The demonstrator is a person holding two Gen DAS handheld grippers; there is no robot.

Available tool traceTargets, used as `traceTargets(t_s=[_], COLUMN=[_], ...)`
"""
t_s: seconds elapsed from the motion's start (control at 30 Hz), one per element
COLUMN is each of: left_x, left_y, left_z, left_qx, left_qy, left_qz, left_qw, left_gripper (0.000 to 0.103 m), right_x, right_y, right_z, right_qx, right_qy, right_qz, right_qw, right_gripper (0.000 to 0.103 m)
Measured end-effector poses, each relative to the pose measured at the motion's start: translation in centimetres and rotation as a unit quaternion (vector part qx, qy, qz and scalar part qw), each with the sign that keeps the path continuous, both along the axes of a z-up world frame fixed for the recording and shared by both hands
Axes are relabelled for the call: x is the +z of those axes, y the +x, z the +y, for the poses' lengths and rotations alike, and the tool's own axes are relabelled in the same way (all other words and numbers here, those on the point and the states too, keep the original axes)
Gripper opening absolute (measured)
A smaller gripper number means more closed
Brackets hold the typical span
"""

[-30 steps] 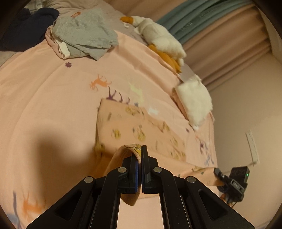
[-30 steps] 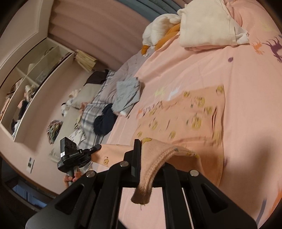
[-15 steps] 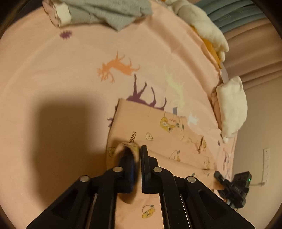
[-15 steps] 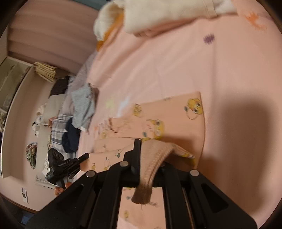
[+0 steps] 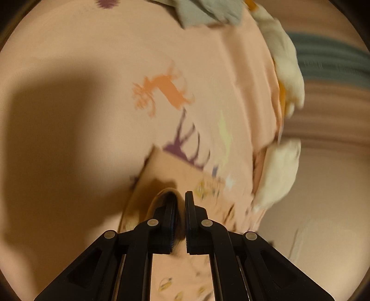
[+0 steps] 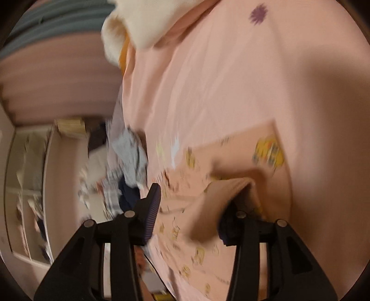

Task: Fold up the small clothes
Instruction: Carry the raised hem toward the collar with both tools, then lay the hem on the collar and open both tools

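On the pink bedsheet [image 5: 97, 76] with animal prints lies the small peach garment [image 6: 233, 162], printed with yellow cartoon figures, and both grippers are low over its near edge. The left gripper [image 5: 181, 201] has its jaws pressed together on a fold of this garment; the cloth curls up over the left finger. The right gripper [image 6: 196, 201] has just been opening its jaws, and now they stand well apart. A ribbed hem of the garment is draped over its right finger, and the left pad does not touch the cloth. Both views are blurred. Farther on the bed I can see a grey garment [image 5: 203, 11] and a cream folded cloth [image 5: 277, 171] near the edge. A white and orange soft toy [image 5: 286, 71] lies beside the curtain [image 5: 333, 129].
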State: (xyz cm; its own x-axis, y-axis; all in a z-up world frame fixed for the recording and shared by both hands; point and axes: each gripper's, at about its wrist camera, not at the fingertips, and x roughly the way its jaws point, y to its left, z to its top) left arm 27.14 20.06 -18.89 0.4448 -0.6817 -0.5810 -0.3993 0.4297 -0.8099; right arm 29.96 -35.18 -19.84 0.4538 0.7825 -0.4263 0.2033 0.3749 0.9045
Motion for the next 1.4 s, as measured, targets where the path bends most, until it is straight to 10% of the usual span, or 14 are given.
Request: traceTargets(t_s=[0.27, 0.4, 0.57, 0.7, 0.9, 1.03, 1.13, 1.3, 1.4], left_x=[0.8, 2.5, 5.0, 6.3, 5.2, 2.9, 3.0, 4.9, 5.2], left_y=[1.3, 1.1, -0.5, -2.4, -4.1, -2.2, 1.0, 4.4, 3.3], left_z=[0.1, 1.0, 1.2, -2.3, -11.3, -15.2, -15.4, -12.5, -11.3], left_qx=[0.000, 0.011, -0.017, -0.105, -0.273, -0.310, -0.263, -0.142, -0.145], left_qy=[0.008, 0.067, 0.170, 0.253, 0.371, 0.410, 0.417, 0.347, 0.337], left_qz=[-0.011, -0.020, -0.053, -0.097, -0.151, -0.140, -0.148, -0.144, -0.149], left_qw=[0.9999, 0.9975, 0.9838, 0.9567, 0.8745, 0.8462, 0.8574, 0.9159, 0.9180], left_gripper=[0.004, 0.075, 0.075, 0.073, 0.037, 0.037, 0.037, 0.037, 0.037], right_x=[2.5, 5.0, 7.3, 6.3, 3.5, 2.1, 2.3, 4.8, 6.2], right_y=[-1.3, -2.8, -4.7, -6.1, -5.1, -2.2, 0.3, 3.7, 2.8], right_z=[-1.7, -1.3, 1.9, 6.4, 12.9, 16.2, 16.4, 13.7, 11.6], right_qx=[-0.033, 0.002, 0.091, 0.181, 0.275, 0.296, 0.264, 0.154, 0.142], right_qy=[-0.047, -0.106, -0.169, -0.253, -0.333, -0.383, -0.386, -0.364, -0.350], right_qz=[-0.051, -0.103, -0.161, -0.168, -0.176, -0.184, -0.181, -0.183, -0.193], right_qw=[0.997, 0.989, 0.968, 0.936, 0.885, 0.855, 0.865, 0.900, 0.906], right_gripper=[0.045, 0.045, 0.044, 0.023, 0.012, 0.010, 0.007, 0.015, 0.016])
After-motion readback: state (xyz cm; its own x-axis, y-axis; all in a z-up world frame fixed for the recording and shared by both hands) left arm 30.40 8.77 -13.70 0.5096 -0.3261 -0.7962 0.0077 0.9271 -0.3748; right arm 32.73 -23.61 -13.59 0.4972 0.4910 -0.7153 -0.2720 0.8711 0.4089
